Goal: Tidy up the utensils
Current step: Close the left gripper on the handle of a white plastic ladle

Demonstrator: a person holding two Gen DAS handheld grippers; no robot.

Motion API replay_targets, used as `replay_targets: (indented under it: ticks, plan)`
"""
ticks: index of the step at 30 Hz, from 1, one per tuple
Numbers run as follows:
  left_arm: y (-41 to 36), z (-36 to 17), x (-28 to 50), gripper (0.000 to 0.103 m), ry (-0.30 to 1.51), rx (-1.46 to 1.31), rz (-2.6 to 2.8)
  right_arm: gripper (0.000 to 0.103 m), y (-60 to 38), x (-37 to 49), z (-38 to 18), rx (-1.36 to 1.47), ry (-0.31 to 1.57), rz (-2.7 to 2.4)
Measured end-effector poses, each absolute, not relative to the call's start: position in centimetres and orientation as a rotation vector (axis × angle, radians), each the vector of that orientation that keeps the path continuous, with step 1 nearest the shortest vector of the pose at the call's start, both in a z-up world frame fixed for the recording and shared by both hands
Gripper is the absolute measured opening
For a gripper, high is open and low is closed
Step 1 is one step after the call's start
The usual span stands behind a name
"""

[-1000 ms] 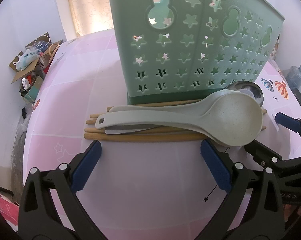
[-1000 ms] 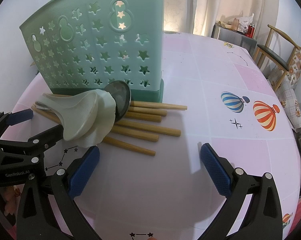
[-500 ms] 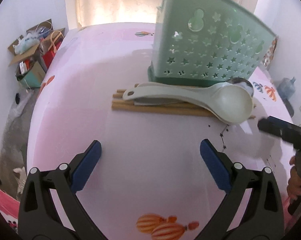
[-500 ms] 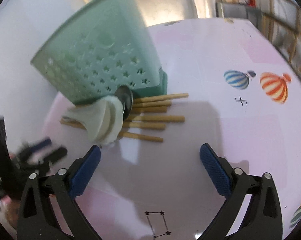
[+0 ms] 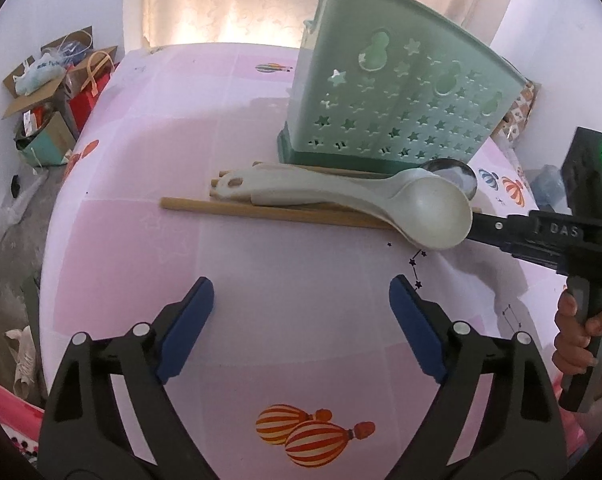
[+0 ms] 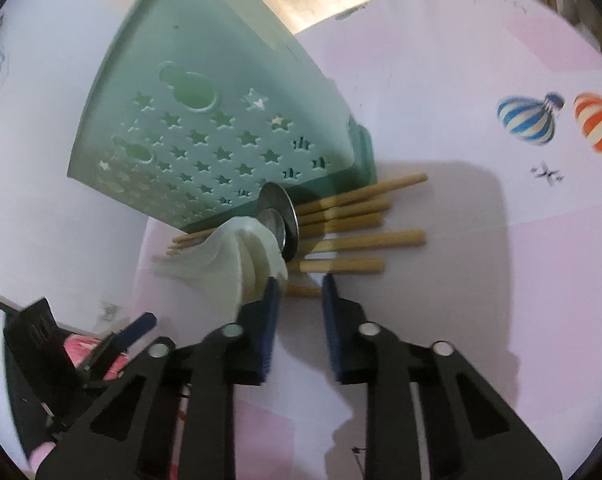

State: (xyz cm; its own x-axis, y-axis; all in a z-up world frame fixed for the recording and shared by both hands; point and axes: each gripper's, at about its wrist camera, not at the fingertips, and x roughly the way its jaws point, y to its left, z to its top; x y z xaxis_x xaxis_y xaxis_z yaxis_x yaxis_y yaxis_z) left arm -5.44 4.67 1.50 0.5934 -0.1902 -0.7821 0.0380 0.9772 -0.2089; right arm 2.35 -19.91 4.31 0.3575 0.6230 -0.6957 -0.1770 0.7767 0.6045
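Observation:
A green star-cut utensil holder (image 5: pixel 401 100) (image 6: pixel 205 128) stands on the pink table (image 5: pixel 261 280). In front of it a white ladle (image 5: pixel 433 208) (image 6: pixel 237 264) lies across several wooden chopsticks (image 5: pixel 261 211) (image 6: pixel 361 240), with a steel spoon (image 5: pixel 457 172) (image 6: pixel 279 216) behind its bowl. My left gripper (image 5: pixel 301 320) hangs back from the pile, its jaws wide and closing slightly on nothing. My right gripper (image 6: pixel 299 300) is at the ladle bowl with its jaws closing to a narrow gap. Its left finger touches the bowl's edge and a chopstick end lies just past the tips.
A hand (image 5: pixel 577 336) holds the right gripper's handle at the table's right edge. Boxes and bags (image 5: pixel 53 92) sit on the floor past the left edge. Balloon prints (image 6: pixel 529 120) mark the bare cloth to the right of the chopsticks.
My left gripper has drawn back from the utensils. My right gripper has rolled, moved up to the ladle bowl, and its jaws have gone from wide to a narrow gap.

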Motion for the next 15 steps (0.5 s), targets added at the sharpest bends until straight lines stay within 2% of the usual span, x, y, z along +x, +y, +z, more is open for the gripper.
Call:
replay_targets:
  ticks: [1, 15]
  plan:
    - [4.7, 1.5, -5.5, 0.085, 0.925, -0.175, -0.133, 0.005, -19.8, 2.4, 4.0, 0.485, 1.098, 0.551]
    - [4.1, 2.6, -6.2, 0.085, 0.898, -0.174, -0.162, 0.002, -24.3, 1.4, 5.4, 0.535, 1.06, 0.502]
